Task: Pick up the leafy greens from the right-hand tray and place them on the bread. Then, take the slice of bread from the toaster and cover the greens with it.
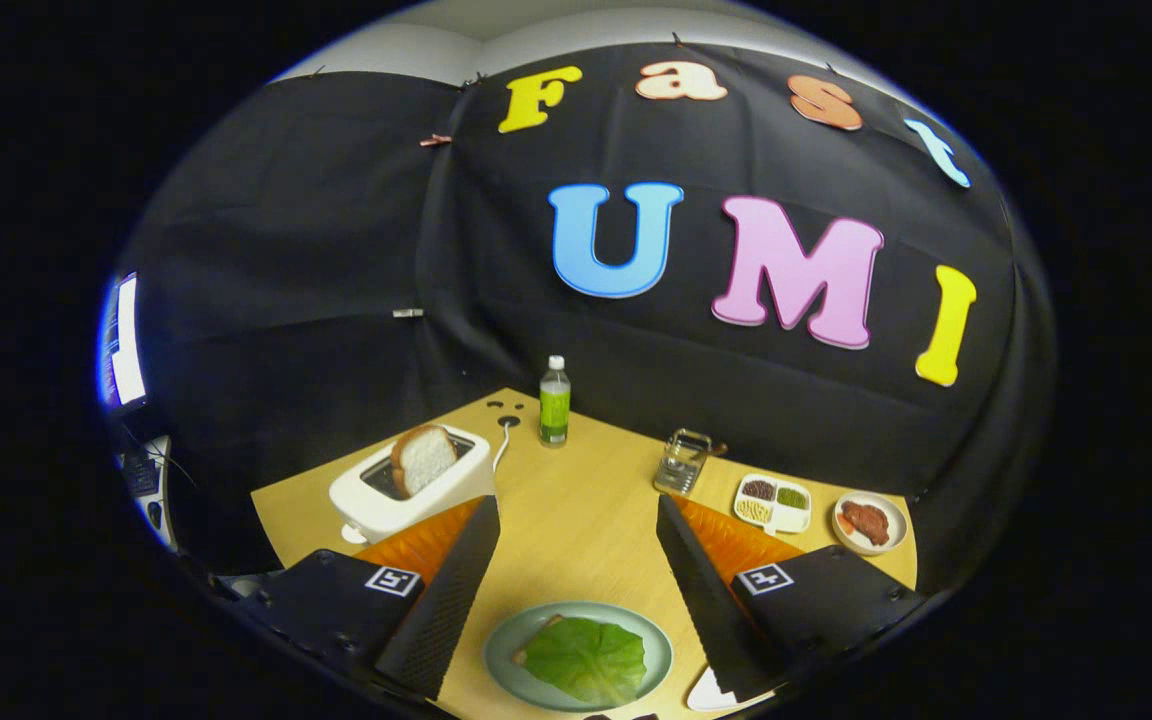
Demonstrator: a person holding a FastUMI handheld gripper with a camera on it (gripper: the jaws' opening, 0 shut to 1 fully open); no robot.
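Observation:
A green leaf lies on a slice of bread on a pale green plate, low between my two fingers. My gripper is open, with nothing between its black fingers. It hangs above the wooden table. A white toaster stands beyond the left finger with a slice of bread sticking up out of its slot. A bit of a white tray peeks out under the right finger.
A green-labelled bottle stands at the table's far edge. A glass container, a white divided dish of small foods and a small plate with reddish meat sit beyond the right finger. A monitor glows at far left.

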